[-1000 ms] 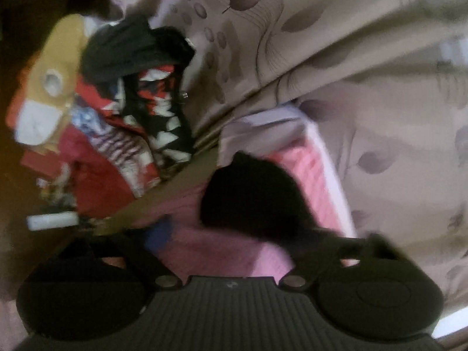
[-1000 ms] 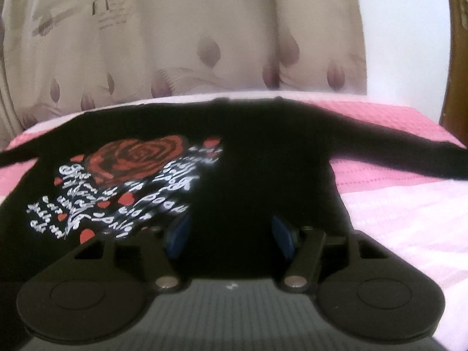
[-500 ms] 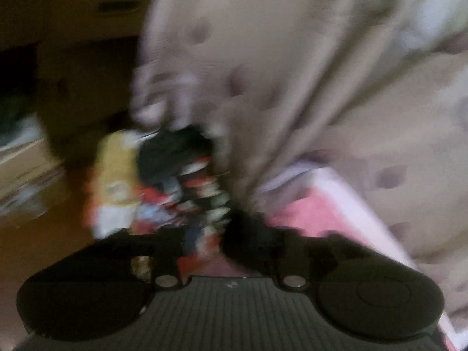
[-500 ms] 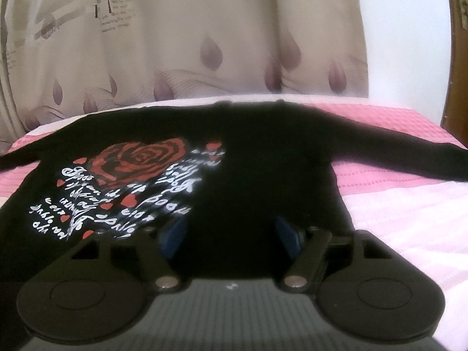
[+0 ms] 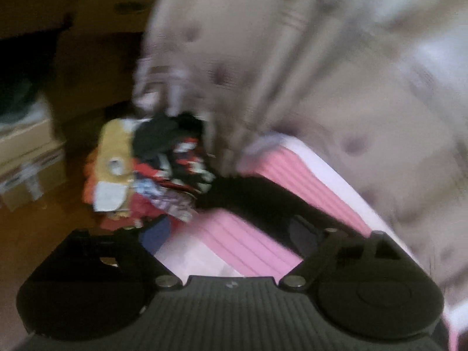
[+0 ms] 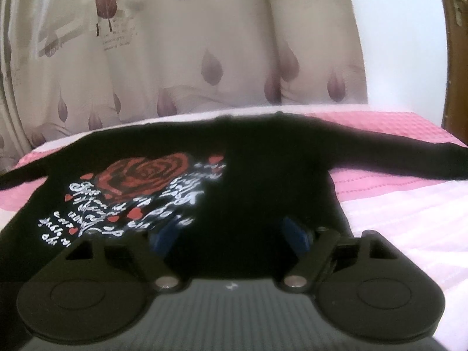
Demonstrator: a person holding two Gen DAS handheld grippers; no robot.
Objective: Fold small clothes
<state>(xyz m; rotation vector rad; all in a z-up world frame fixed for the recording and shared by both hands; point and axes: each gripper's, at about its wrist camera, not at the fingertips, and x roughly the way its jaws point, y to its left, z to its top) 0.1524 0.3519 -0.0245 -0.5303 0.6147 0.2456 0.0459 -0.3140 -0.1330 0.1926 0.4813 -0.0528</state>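
Note:
A black long-sleeved top [image 6: 251, 181] with a red rose and white script print lies spread flat on the pink bed [image 6: 409, 204], sleeves out to both sides. My right gripper [image 6: 234, 234] is open and empty, low over the top's near hem. In the left wrist view my left gripper [image 5: 228, 231] is open and empty over the bed corner [image 5: 248, 245]; one black sleeve [image 5: 251, 196] lies across the pink cover toward its right finger [image 5: 304, 234]. The view is blurred.
A heap of mixed clothes [image 5: 146, 169] lies on the floor beside the bed. Cardboard boxes [image 5: 26, 163] stand further left. A beige leaf-print curtain [image 6: 204, 44] hangs behind the bed. A wooden door frame [image 6: 453, 44] stands at the right.
My left gripper has swung and pulled back, its jaws are now wide apart, and the black sleeve lies on the bed. My right gripper has barely moved.

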